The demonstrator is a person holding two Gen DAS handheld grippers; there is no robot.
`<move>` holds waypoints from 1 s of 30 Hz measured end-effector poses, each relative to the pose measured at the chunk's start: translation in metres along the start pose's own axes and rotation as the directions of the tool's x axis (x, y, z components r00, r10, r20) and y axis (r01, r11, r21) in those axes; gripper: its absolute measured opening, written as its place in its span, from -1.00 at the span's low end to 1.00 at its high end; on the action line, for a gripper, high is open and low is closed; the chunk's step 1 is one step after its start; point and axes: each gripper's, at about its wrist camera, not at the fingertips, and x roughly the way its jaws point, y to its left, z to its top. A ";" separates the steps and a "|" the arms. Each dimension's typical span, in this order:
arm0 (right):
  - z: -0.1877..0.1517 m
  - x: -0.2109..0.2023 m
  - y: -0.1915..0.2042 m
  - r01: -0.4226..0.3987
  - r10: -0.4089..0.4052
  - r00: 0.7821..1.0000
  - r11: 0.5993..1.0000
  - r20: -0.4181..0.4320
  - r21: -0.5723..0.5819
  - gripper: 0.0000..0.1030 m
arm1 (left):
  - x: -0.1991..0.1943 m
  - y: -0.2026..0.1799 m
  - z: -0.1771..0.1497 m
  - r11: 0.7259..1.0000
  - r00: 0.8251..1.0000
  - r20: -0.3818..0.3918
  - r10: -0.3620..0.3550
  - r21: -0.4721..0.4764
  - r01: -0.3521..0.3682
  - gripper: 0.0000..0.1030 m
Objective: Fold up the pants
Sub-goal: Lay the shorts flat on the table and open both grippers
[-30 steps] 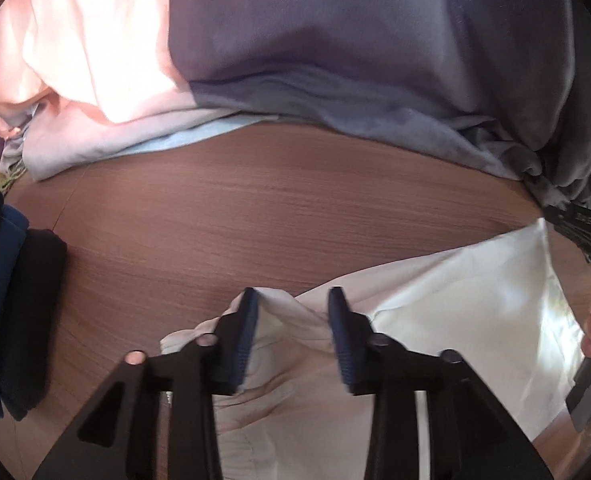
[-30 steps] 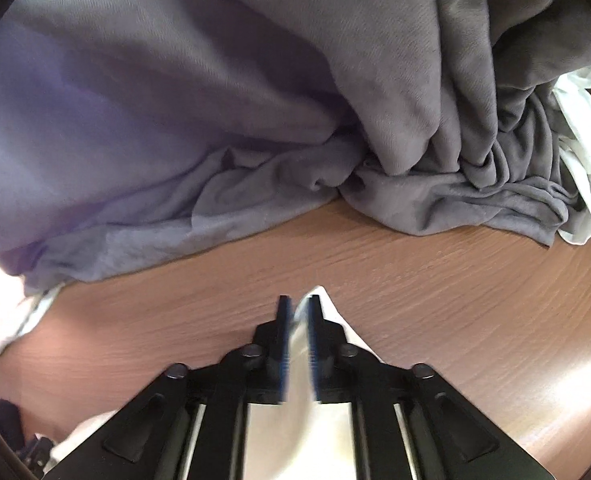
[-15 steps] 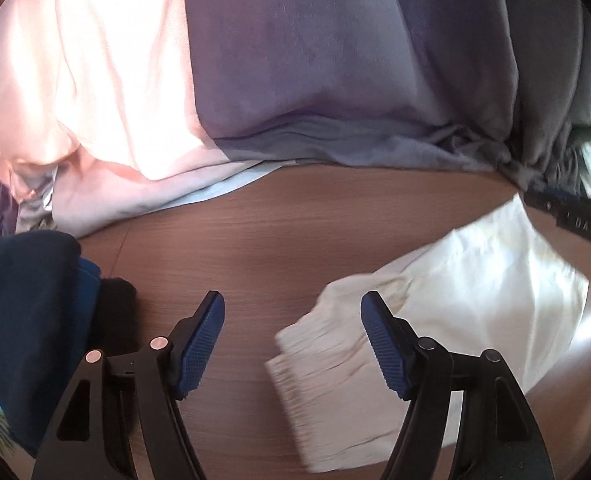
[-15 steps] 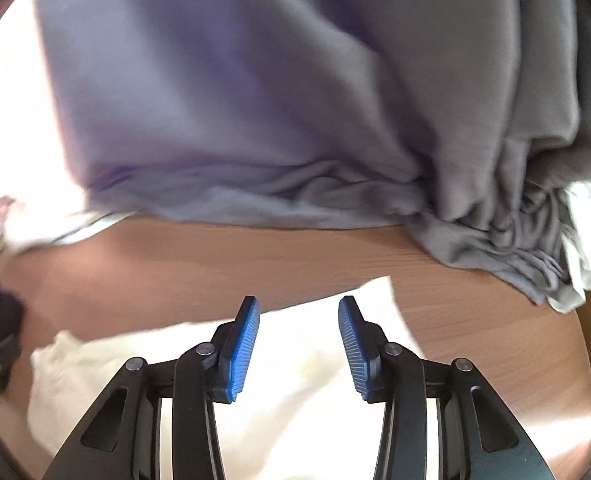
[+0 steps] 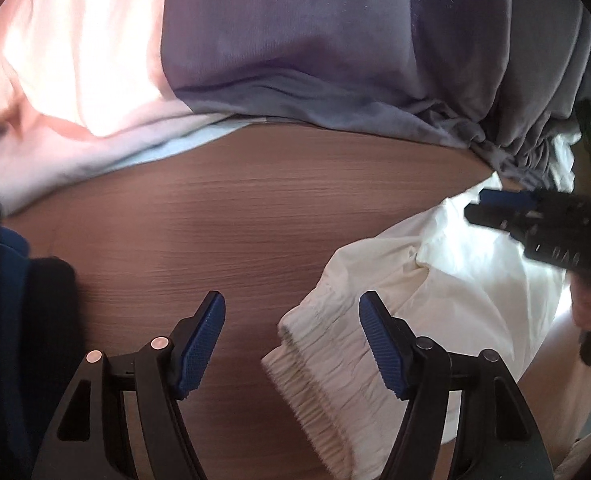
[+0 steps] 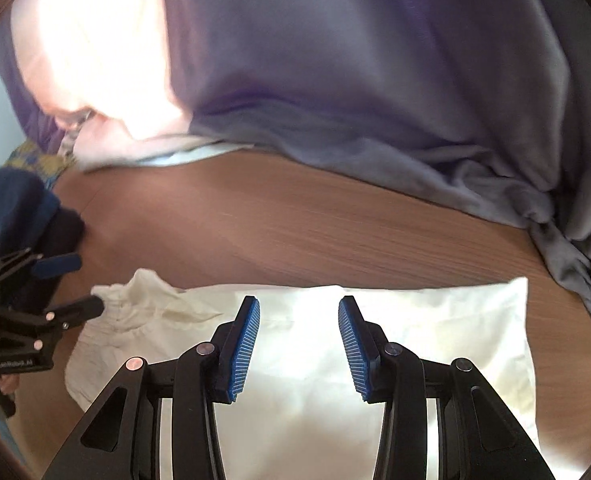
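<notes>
The cream-white pants (image 6: 447,328) lie folded flat on the brown wooden table (image 6: 295,224). Their gathered elastic waistband (image 5: 327,364) points toward my left gripper. My left gripper (image 5: 291,344) is open and empty, above the waistband end, and also shows at the left of the right wrist view (image 6: 61,284). My right gripper (image 6: 299,344) is open and empty, hovering over the middle of the pants. It also shows at the right edge of the left wrist view (image 5: 495,208).
A big heap of grey-purple cloth (image 5: 315,60) and pink cloth (image 5: 75,60) fills the far side of the table. A stack of dark blue and black clothes (image 5: 11,320) sits at the left. Bare wood (image 5: 215,208) lies between.
Both grippers let go of the pants and opened wide. They have pulled back, and the pants now lie flat on the table.
</notes>
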 end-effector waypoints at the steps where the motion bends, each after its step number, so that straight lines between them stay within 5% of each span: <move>1: 0.000 0.004 0.001 0.003 -0.003 1.000 1.000 -0.008 -0.013 -0.18 | 0.005 0.002 0.000 1.000 1.000 -0.007 -0.016 -0.015 0.016 0.32; 8: -0.003 0.015 0.003 0.001 -0.002 0.999 1.000 -0.044 -0.026 -0.18 | 0.030 0.007 -0.002 0.994 0.995 -0.033 -0.093 -0.053 0.091 0.14; 12: -0.004 0.019 0.001 -0.005 0.005 0.998 1.000 -0.062 -0.014 -0.18 | 0.037 0.006 -0.004 0.988 0.988 -0.054 -0.144 -0.063 0.140 -0.15; 24: -0.003 0.031 0.008 -0.050 0.048 0.997 0.999 -0.068 -0.022 -0.19 | -0.004 -0.006 -0.004 0.991 0.995 -0.006 -0.098 -0.090 0.098 -0.52; 30: 0.003 0.054 0.009 -0.041 0.040 0.995 0.999 -0.096 -0.017 -0.19 | 0.005 0.009 -0.013 0.974 0.993 -0.096 -0.070 -0.220 0.048 -0.54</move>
